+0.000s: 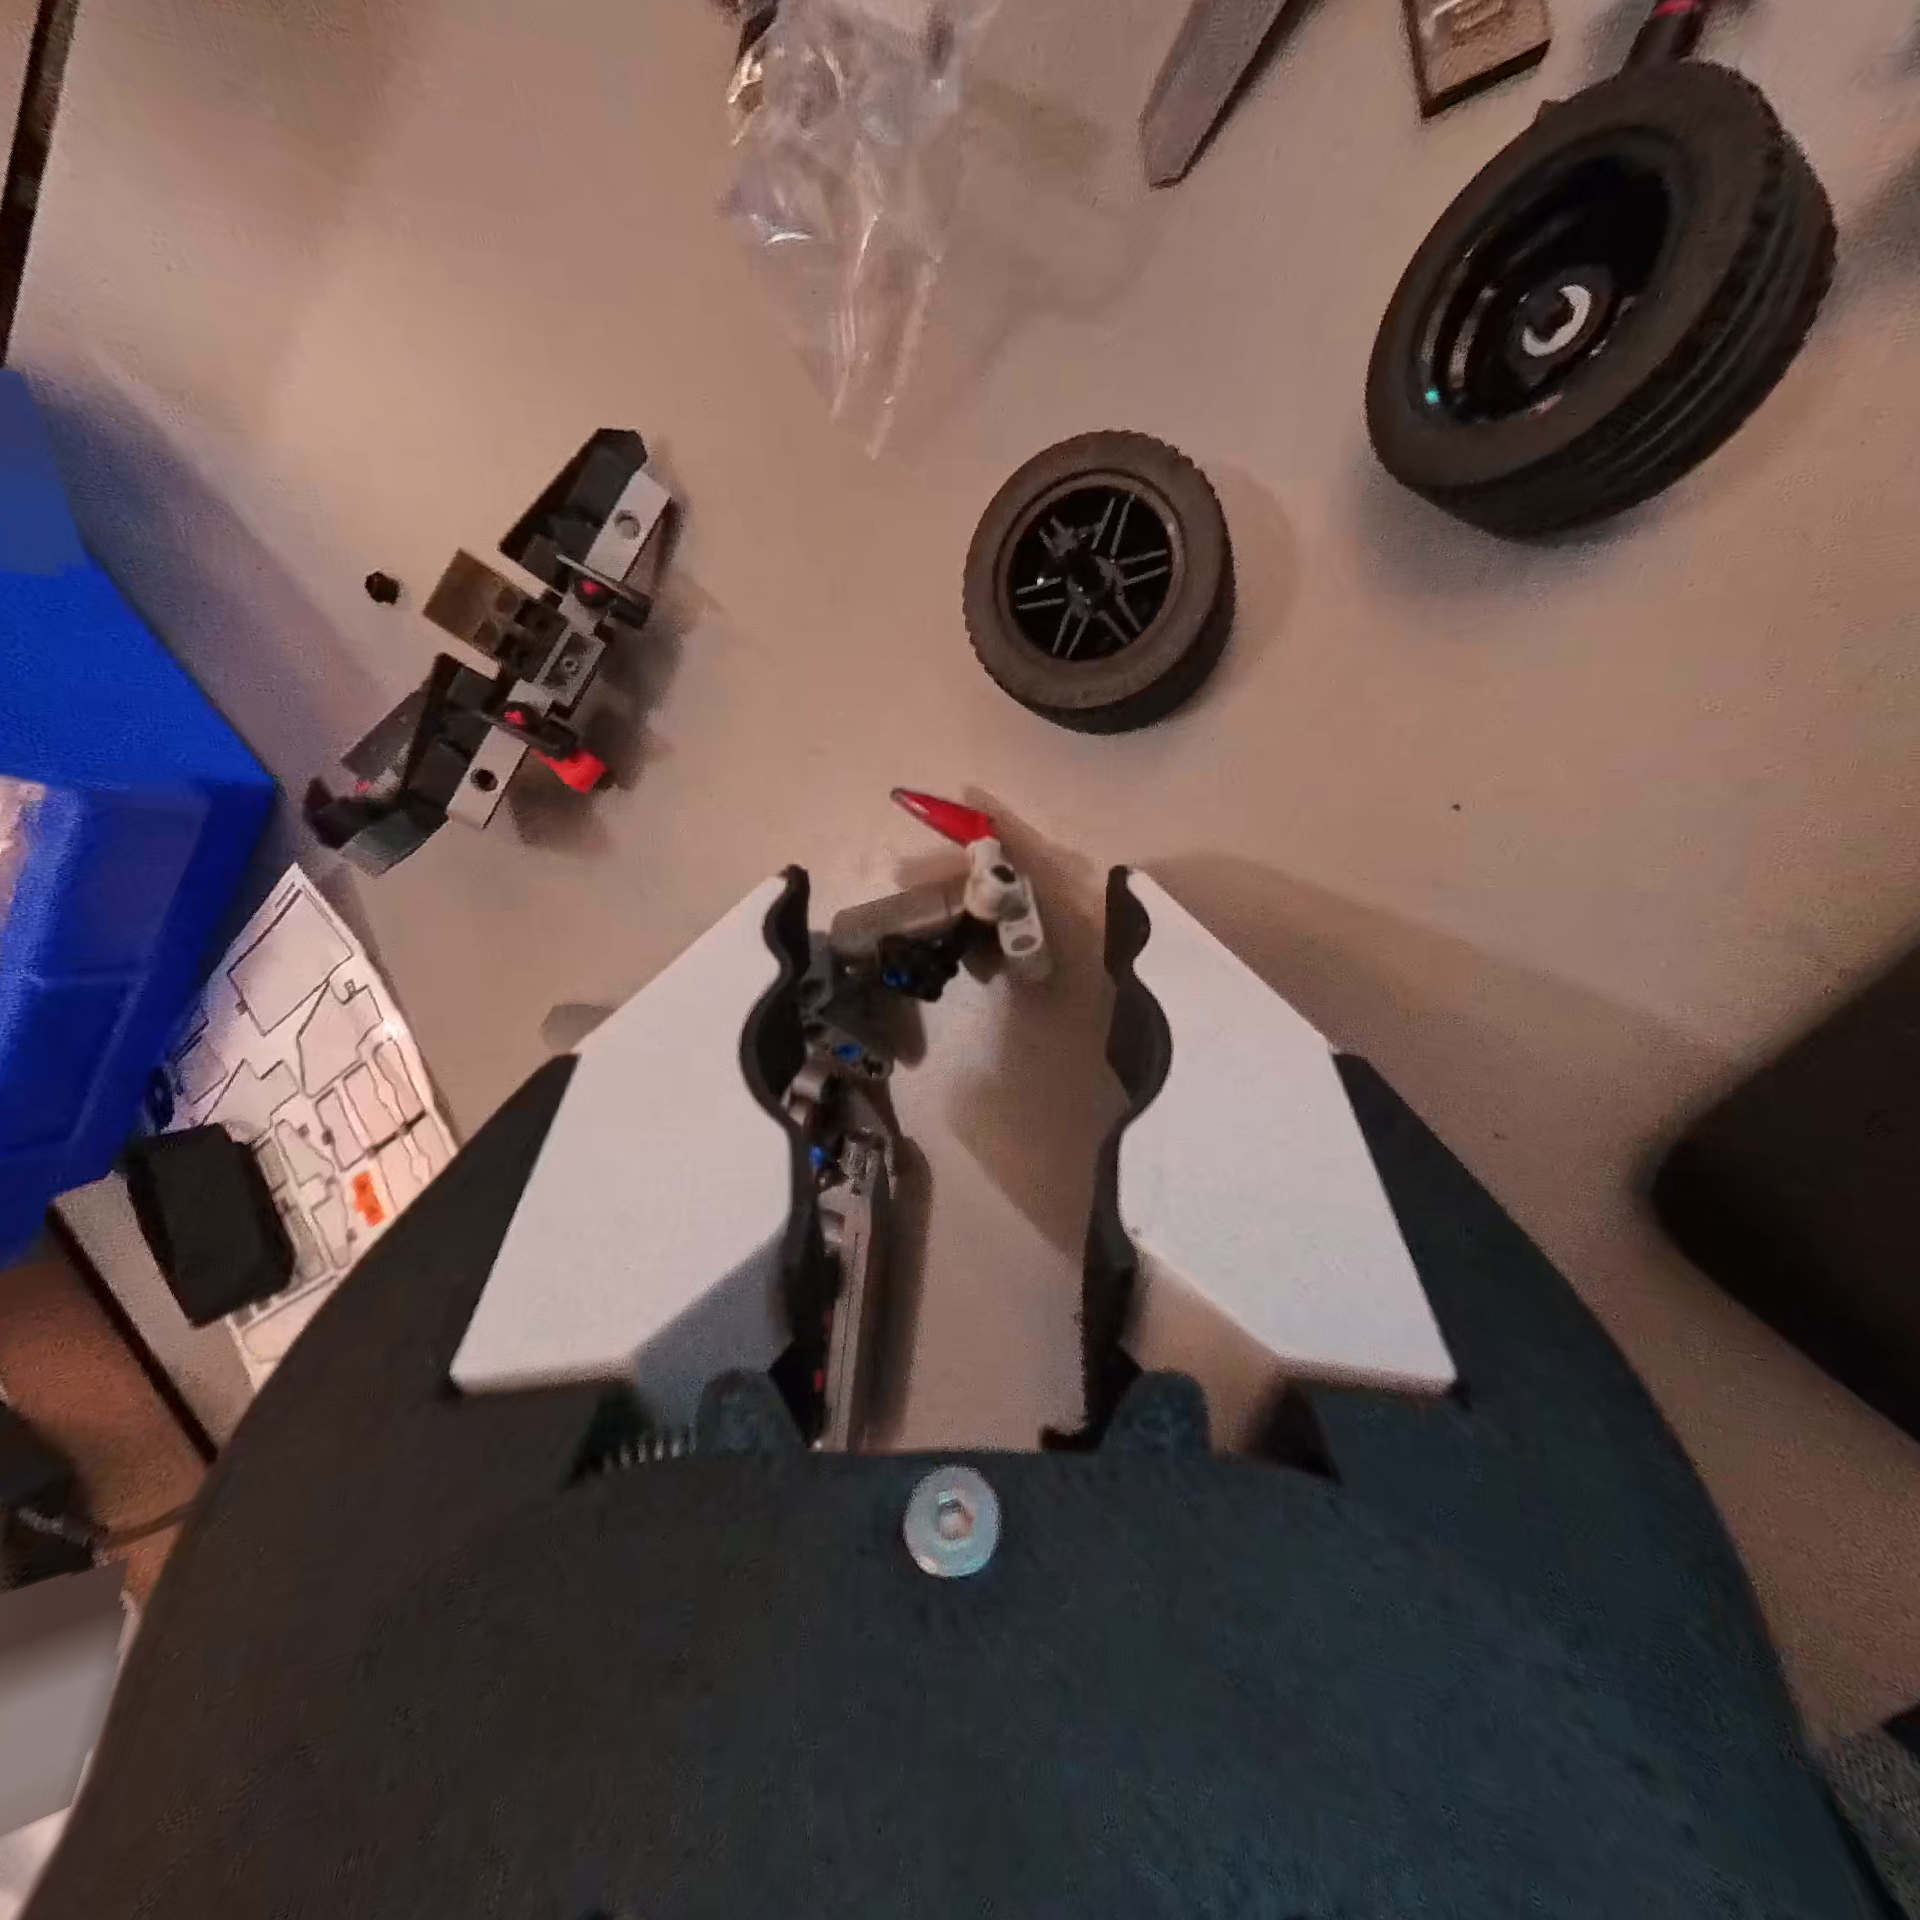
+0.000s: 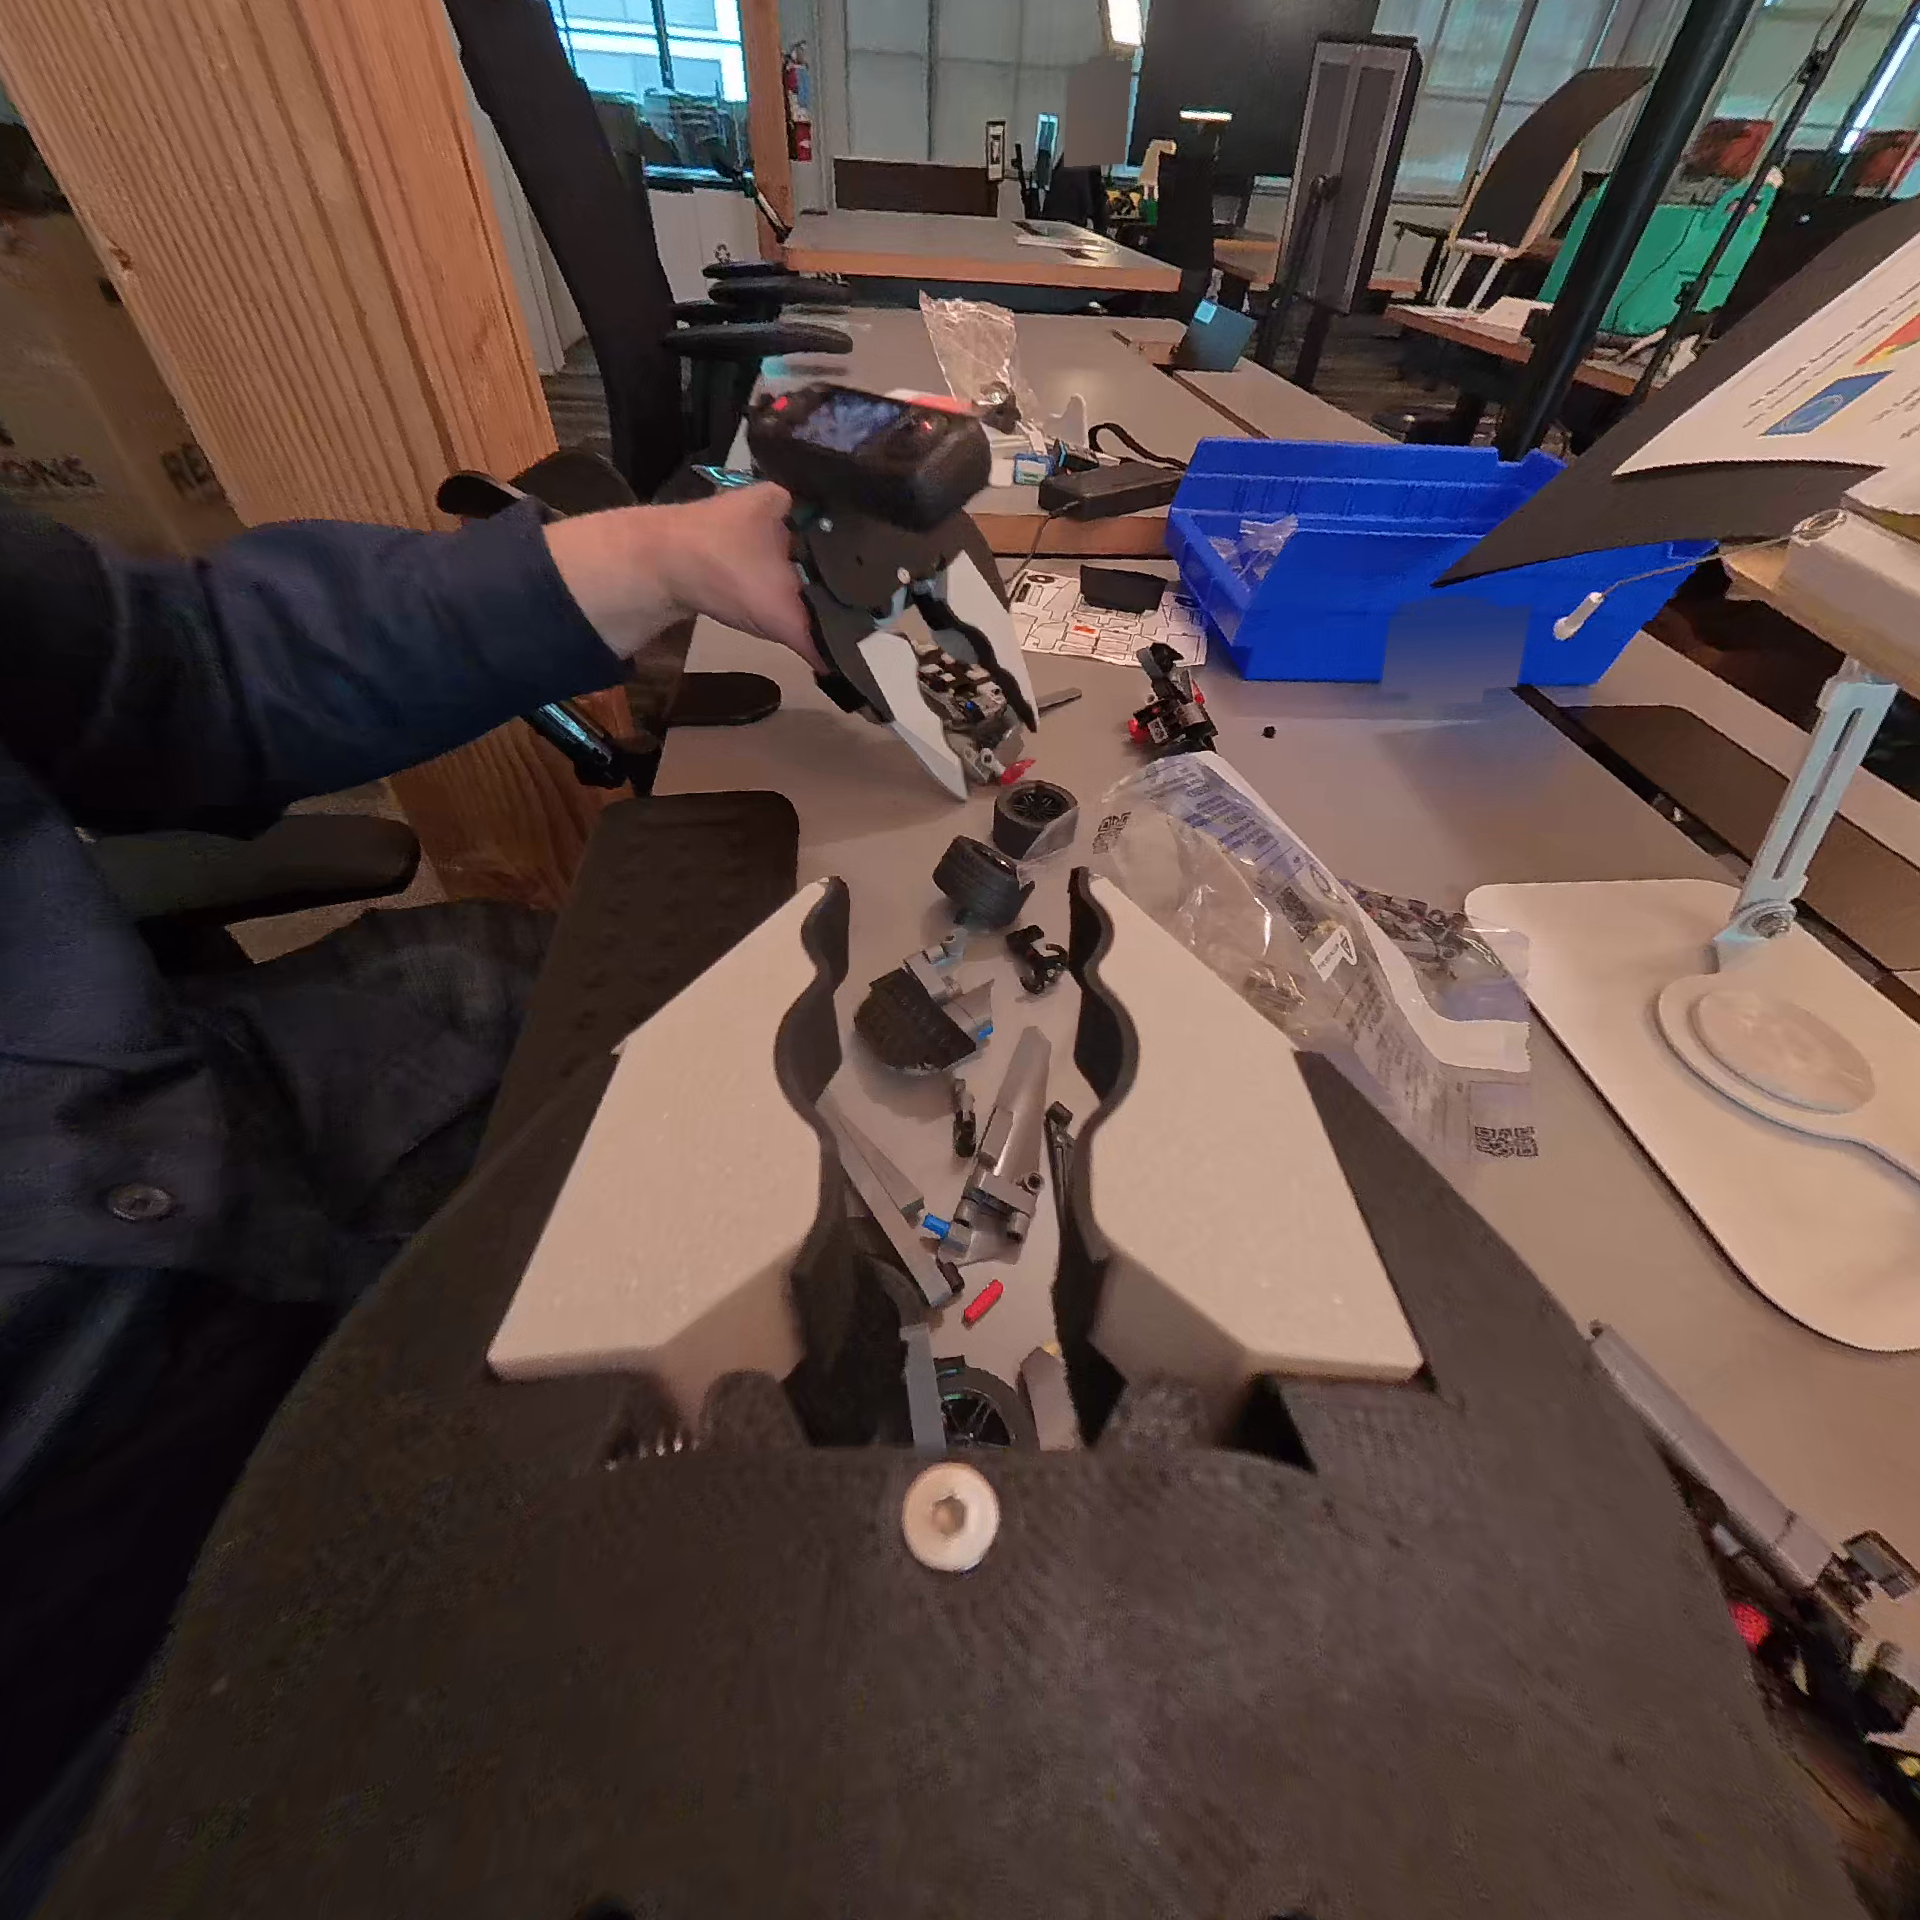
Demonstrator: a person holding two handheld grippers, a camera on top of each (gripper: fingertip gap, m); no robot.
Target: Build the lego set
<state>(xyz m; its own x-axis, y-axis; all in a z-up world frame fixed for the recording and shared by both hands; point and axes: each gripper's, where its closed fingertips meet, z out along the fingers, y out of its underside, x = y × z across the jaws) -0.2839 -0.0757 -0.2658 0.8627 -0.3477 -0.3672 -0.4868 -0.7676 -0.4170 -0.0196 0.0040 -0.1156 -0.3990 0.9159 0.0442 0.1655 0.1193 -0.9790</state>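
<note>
My left gripper is open over the grey table. A long grey-and-black lego assembly with a red pointed tip lies between its fingers and leans on the left finger. The right wrist view shows this gripper held in a hand, tips down around the assembly. My right gripper is open and empty above loose pieces: a black curved part, a grey pointed part, a small red piece and two tyres.
A small wheel, a large wheel and a black-grey sub-assembly lie ahead of the left gripper. A blue bin, a sheet of paper, a plastic bag of parts and a white stand base crowd the right.
</note>
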